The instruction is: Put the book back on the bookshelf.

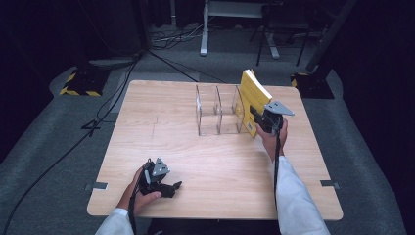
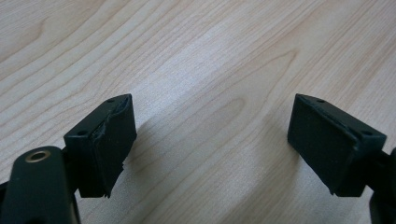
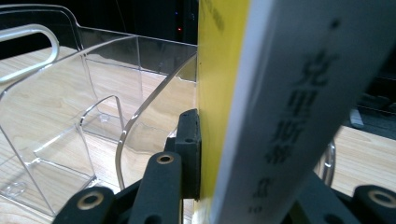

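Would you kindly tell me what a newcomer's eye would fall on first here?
The yellow book, tilted at the right end of the clear acrylic file rack, stands out against the pale wooden table. The right gripper clamps it. The left gripper rests open near the table's front edge.

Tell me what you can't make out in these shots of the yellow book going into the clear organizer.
- Book bottom edge: high view, hidden behind the right gripper; seated in the clear organizer or not, unclear.
- Right gripper's far pad: right gripper view, covered by the book's spine.
- Spine lettering: blurred, cut off by the frame edge.
- Left gripper: open over bare table.
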Demonstrator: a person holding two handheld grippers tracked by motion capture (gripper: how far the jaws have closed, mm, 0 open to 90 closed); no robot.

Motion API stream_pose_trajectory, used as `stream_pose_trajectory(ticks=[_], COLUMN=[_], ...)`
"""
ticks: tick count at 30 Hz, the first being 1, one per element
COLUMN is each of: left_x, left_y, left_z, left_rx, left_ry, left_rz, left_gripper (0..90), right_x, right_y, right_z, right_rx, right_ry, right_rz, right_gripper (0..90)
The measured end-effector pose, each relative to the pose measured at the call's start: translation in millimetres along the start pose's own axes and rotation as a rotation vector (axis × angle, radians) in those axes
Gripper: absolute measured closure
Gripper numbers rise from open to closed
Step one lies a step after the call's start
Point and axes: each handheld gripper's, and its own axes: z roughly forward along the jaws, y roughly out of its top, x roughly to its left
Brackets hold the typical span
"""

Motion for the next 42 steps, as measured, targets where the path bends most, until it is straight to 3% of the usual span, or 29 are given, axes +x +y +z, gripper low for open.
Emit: stream_pose_trajectory(ticks=[9,22,28,37,42], left_x=[0.1,0.1,0.1,0.1,0.1], left_y=[0.0,0.0,0.0,0.0,0.1], left_z=[0.1,0.1,0.0,0.0,0.0], left_rx=[0.000,0.000,0.000,0.001,0.001], left_ry=[-0.001,-0.001,-0.001,-0.001,-0.001], left_rz=[-0.001,-0.001,-0.001,-0.001,-0.001], left_gripper=[16.1,16.1,16.1,16.1,16.1], right_x=[-2.4,-3.4,-7.3,-9.3,-9.4], right_y=[-6.6,-9.8,-9.5,-11.6,-11.2], right_z=[-4.8,-23.9,-28.7,-34.2,-38.9], right_rx=[0.032,0.071,0.081,0.084,0.095], right_ry=[0.009,0.030,0.035,0.032,0.029], right_rz=[0.010,-0.064,-0.070,-0.064,-0.085], right_gripper=[68.9,67.5,71.5,70.8,69.3])
